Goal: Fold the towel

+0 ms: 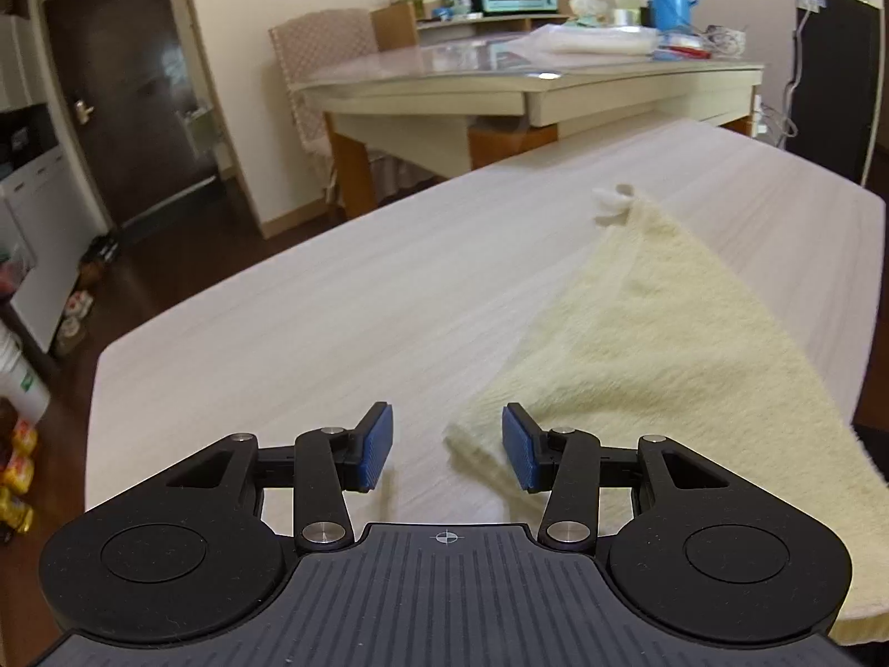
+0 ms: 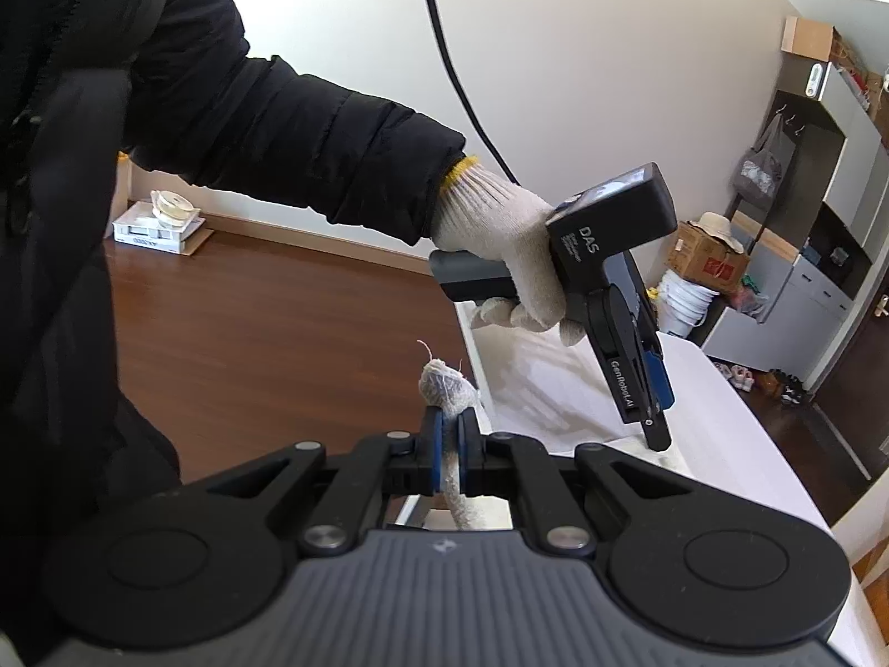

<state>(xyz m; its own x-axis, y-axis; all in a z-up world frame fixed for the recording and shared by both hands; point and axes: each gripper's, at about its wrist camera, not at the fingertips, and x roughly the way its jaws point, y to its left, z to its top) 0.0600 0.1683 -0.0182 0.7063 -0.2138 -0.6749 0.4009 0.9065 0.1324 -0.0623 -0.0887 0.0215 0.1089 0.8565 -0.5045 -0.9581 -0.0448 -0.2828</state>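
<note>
A pale yellow towel [image 1: 667,356] lies on the white table [image 1: 344,300], spread towards the right, with a white loop tag [image 1: 611,201] at its far corner. My left gripper [image 1: 447,456] is open, its blue pads on either side of the towel's near left corner, just above the table. In the right wrist view my right gripper [image 2: 450,447] is shut on a bunched towel corner [image 2: 444,383], lifted above the table. The left gripper [image 2: 639,389] also shows there, held in a gloved hand [image 2: 500,239] and pointing down at the table [image 2: 722,428].
A second table [image 1: 528,83] with an oven, a blue flask and bags stands beyond the far edge. A chair [image 1: 322,55] and a dark door are at the left. The person's black sleeve [image 2: 250,128] fills the left of the right wrist view, over brown floor.
</note>
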